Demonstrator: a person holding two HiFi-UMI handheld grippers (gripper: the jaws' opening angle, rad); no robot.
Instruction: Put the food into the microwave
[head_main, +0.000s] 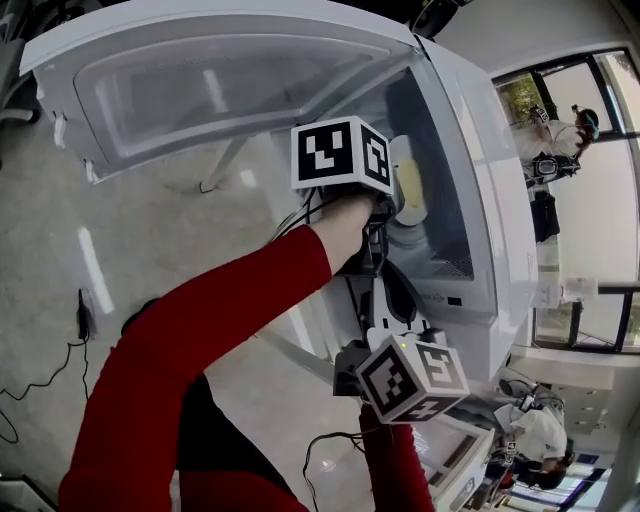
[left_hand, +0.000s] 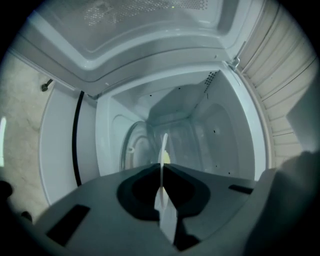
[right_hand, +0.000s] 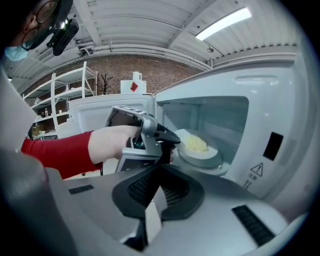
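Right tongs (right_hand: 161, 169) are nearest, short of the door opening and angled downward, jaws together with nothing between them. Beyond, the left arm in a red sleeve (head_main: 200, 330) reaches forward, hand (head_main: 345, 225) at the mouth of the microwave (head_main: 490, 230), whose door (head_main: 220, 80) is swung wide. Left tongs (left_hand: 161, 167) are clamped on the near rim of the plate (right_hand: 202, 155) (seen edge-on from those tongs), which is inside the cavity over the turntable (left_hand: 127, 142). Count: one plate, one heap of yellow food (right_hand: 195, 145), two tongs.
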